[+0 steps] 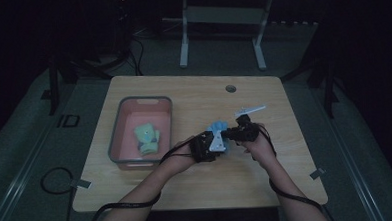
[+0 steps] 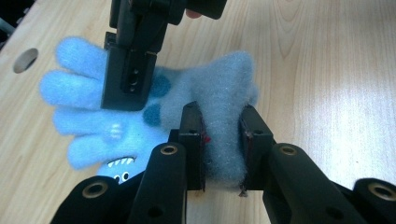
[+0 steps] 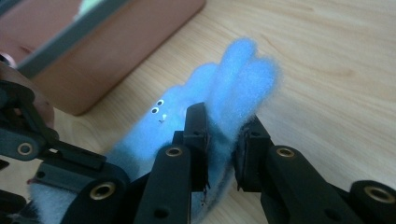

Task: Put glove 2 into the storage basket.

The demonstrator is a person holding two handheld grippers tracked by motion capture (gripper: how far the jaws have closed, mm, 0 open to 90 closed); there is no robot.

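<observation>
A light wooden table (image 1: 197,180) bears a grey-rimmed pink bin (image 1: 116,135) near its left side.

You are working in what looks like a lab or test room: a plain wooden bench (image 1: 193,90) with a cable hole (image 1: 230,88) stands on grey carpet (image 1: 30,147), cables (image 1: 54,179) trail across the floor, and a bare metal frame (image 1: 220,29) stands behind in a dim, dark-walled space.
</observation>
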